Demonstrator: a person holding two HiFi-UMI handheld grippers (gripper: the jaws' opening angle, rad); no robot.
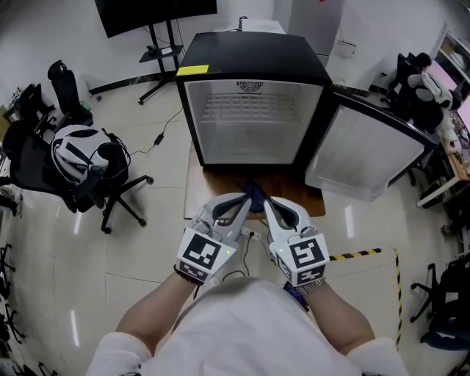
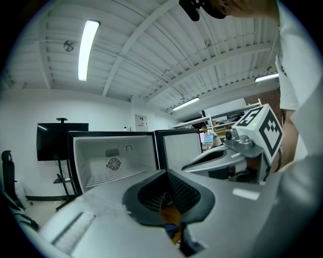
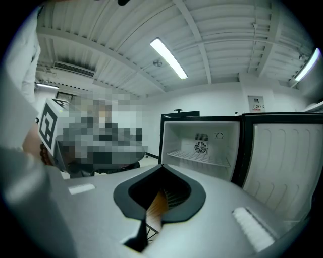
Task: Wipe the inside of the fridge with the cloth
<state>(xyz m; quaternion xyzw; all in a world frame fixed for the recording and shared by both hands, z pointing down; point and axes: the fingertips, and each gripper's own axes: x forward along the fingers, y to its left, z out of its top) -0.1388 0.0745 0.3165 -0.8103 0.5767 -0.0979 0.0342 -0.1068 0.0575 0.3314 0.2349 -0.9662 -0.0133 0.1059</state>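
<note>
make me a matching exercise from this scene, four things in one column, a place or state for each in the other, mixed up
Things:
1 fridge door
2 cloth
3 office chair
4 black screen

Places or states:
a on a stand, beyond the fridge at the upper left
b swung open to the right
c dark blue, just in front of the fridge
d on the floor left of the fridge

Pairs: 1-b, 2-c, 3-d, 4-a

Head view peers steeply down from above the person (image 1: 250, 323), the fridge (image 1: 253, 55) open just ahead. Both gripper views sit low behind their own jaws, facing nearly level, close up, and both share that same fridge interior.
</note>
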